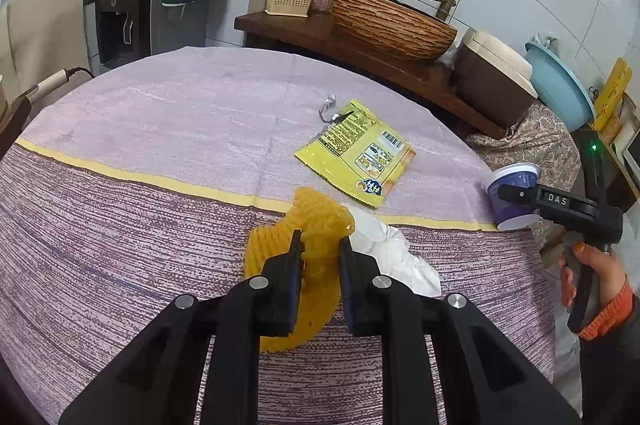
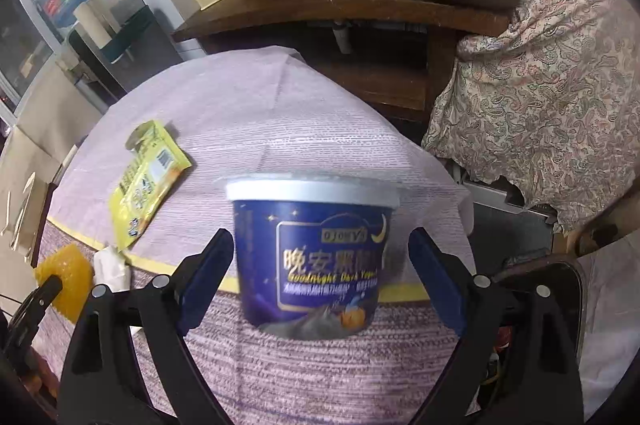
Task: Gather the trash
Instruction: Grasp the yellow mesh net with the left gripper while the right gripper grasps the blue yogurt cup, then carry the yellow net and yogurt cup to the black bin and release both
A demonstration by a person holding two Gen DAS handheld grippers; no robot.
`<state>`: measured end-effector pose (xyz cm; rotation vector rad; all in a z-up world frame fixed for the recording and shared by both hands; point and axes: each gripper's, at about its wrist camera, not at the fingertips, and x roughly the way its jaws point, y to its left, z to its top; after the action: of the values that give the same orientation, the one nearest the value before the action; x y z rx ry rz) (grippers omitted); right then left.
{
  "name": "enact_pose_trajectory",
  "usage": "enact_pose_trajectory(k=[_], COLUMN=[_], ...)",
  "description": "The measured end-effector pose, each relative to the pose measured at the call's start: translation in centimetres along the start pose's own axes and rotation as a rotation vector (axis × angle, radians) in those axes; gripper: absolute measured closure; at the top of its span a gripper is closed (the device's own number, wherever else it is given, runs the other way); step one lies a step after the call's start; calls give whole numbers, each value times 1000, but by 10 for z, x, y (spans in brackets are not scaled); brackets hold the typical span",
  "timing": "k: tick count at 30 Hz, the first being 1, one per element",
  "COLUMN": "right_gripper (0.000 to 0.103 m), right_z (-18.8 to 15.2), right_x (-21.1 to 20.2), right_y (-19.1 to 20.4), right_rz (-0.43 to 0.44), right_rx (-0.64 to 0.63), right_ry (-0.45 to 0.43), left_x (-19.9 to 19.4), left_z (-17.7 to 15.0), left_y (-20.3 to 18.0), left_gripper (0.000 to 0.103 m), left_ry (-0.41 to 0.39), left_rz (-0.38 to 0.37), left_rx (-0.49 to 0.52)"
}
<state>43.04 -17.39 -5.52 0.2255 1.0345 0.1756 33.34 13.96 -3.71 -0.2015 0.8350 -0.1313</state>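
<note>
Tissue (image 1: pixel 394 249) partly hidden behind net (image 1: pixel 316 221).

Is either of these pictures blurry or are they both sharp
Left wrist view: sharp, the yellow foam net and snack packet crisp, edges bent by fisheye. Right wrist view: motion-smeared, the yogurt cup label soft.

Orange-yellow foam net (image 1: pixel 316 221), yellow snack wrapper (image 1: pixel 360 153), navy cup (image 2: pixel 316 257), purple striped tablecloth (image 1: pixel 140 225), paisley cloth (image 2: pixel 552 113)
</note>
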Motion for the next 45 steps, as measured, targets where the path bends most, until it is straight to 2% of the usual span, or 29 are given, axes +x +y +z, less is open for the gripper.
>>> enact_pose_trajectory(k=[2,6,13,17,22,28,33,40,45], right_gripper=[17,31,32,32,32,32,32,32,32], right_z=[1,0,-9,-19,-47,-94,-135,-197,-233], right_x=[5,11,-8,-33,-74,-123,-163,-206,-216], right_y=[0,-4,-3,-1,-9,-33,-67,-139,-191], right_rz=[-9,8,15,35,77,121,120,-21,-119], right_rx=[-6,7,-48,-91,-123,-134,-107,-42,31], right_ry=[0,-4,-86,-139,-207,-260,-309,-364,-355], left_x=[1,-1,-13,-29,-50,-65,-62,-49,-24], left_z=[-1,-1,-3,-6,-13,-33,-53,-94,-123], left_y=[1,2,-2,-12,-40,-108,-171,-282,-343], left_gripper=[86,86,86,86,86,86,86,86,86], left_ry=[2,-2,-21,-46,-71,-69,-37,49,119], left_rz=[-3,-5,-22,-50,-111,-218,-311,-459,-499], left_rx=[-5,-7,-18,-15,8,84,147,277,356])
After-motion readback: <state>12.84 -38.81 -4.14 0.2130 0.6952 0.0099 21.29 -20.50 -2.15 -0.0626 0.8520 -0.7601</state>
